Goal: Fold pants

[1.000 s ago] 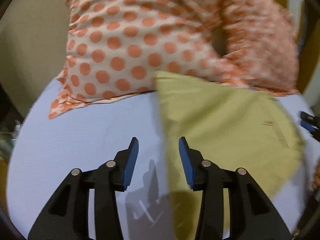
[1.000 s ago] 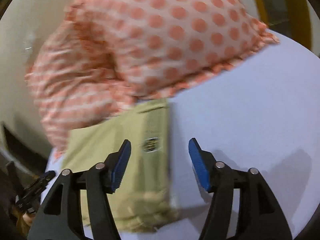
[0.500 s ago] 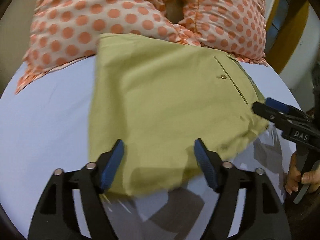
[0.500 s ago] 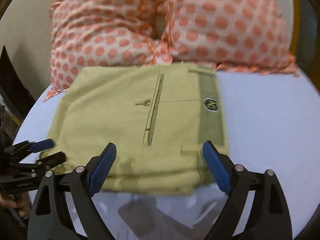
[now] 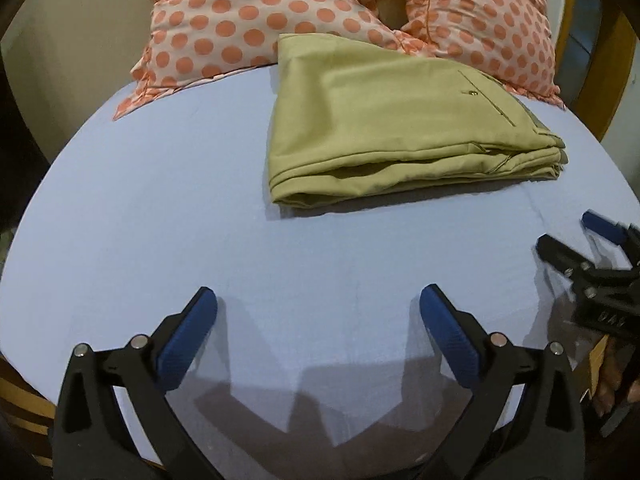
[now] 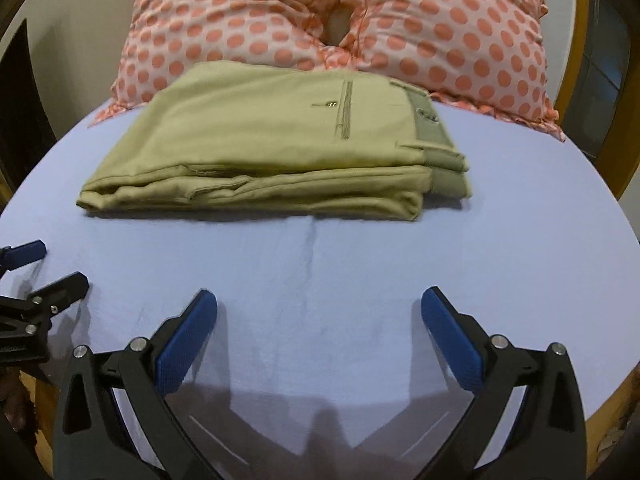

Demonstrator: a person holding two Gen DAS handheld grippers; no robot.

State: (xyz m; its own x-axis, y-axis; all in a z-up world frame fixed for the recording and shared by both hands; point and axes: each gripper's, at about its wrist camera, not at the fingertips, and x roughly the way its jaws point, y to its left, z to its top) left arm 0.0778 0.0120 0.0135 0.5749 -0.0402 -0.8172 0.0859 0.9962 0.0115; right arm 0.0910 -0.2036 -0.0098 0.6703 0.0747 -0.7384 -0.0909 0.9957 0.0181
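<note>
**Folded pants lie ahead of both wide-open jaws**

The olive-green pants [image 5: 400, 120] lie folded into a thick, layered rectangle on the light blue bed sheet [image 5: 200, 208]. In the left wrist view they sit well ahead of the jaws and off toward the right-hand jaw, with a welt pocket and its small button on the top layer. In the right wrist view the pants [image 6: 260, 140] lie straight ahead and somewhat toward the left-hand jaw, the darker waistband end turned to the right; a small label on that waistband is too blurred to read. The stacked fold edges face the cameras.

The left gripper [image 5: 318, 312] hangs over bare sheet, its jaws spread wide and holding nothing, well apart from the pants. The right gripper [image 6: 319, 312] is the same: jaws wide, empty, over the sheet [image 6: 500, 220] short of the near edge of the pants. Each gripper shows at the edge of the other's view, the right gripper beyond the right-hand jaw in the left view, the left gripper [image 6: 40, 268] beyond the left-hand jaw in the right view.

Beyond the pants, two pillows with orange polka dots [image 5: 248, 20] stand against the far end of the bed; the pants' far edge seems to touch or overlap them. A wooden frame [image 5: 604, 72] shows at the far right.
</note>
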